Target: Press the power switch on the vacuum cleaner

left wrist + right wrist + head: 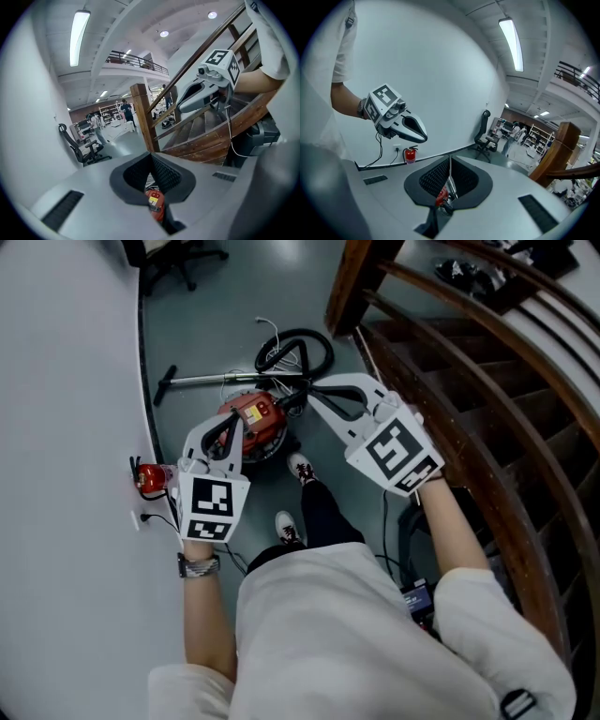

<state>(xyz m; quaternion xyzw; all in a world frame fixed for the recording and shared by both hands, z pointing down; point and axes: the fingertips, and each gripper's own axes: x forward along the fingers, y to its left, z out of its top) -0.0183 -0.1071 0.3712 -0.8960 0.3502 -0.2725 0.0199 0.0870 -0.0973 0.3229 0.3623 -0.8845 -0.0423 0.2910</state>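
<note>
**Head view: vacuum down on the floor, both grippers shut and high above it**

Down on the grey floor, just past the person's shoes [300, 468]: the vacuum cleaner [255, 423], a red canister. Behind it, a looped black hose [295, 351] and a metal wand [216, 380], long axis crosswise, running toward the white wall.

Left gripper [225, 427] aimed forward and down, tip overlapping the canister's left edge as seen from the head. Right gripper [317, 390] off to the canister's right, tip over the hose end. Both judged well apart from the machine: from each gripper's own camera, only a small red patch of canister far below, in the gap under the jaws.

Pads pressed together on both, nothing pinched between them: plain in the left gripper view, the same in the right gripper view.

Power switch too small to pick out from here; probably on the canister's top face. Calls for a long reach down and forward with one closed tip as the pressing point. Left looks the nearer of the two, lying almost in line with the canister.

Worth keeping apart from the target: a red fire extinguisher [150, 476] at the wall, left of the left gripper.
</note>
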